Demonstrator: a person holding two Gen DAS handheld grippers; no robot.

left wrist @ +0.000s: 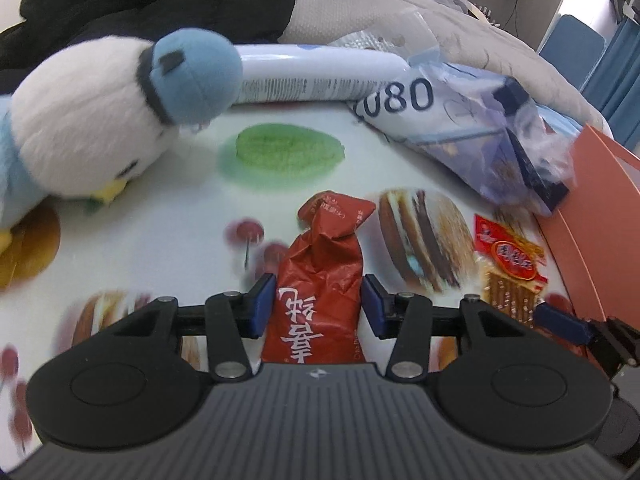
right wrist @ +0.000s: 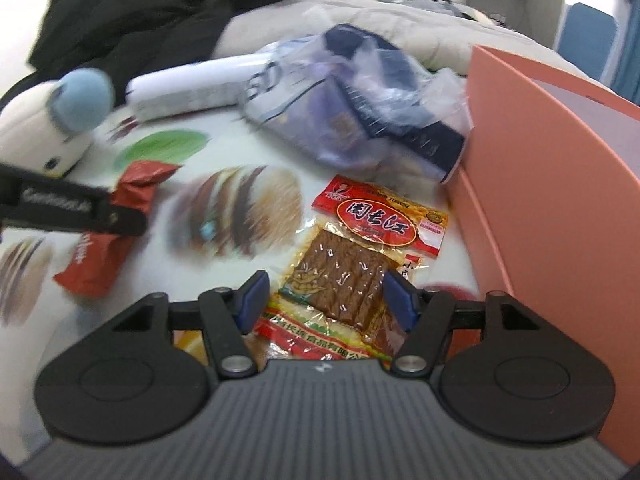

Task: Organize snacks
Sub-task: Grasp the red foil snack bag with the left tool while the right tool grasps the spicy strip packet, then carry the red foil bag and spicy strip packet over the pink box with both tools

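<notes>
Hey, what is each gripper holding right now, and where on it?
Nothing is clearly clamped. The left gripper straddles the red snack packet mid-body; the right gripper straddles the dried tofu pack's lower half, jaws open.

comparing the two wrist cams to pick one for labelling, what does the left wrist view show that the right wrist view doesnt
Only the left wrist view shows the left hand-held gripper with its blue pads straddling the crumpled red foil snack packet, and the legible "080" print on the clear plastic bag.

Only the right wrist view shows the right hand-held gripper open around the clear packet of brown dried-tofu strips with a red label, and the tall side wall of the salmon-pink box.

Both show the white-and-blue plush bird, the white cylindrical tube and the food-print tablecloth.
</notes>
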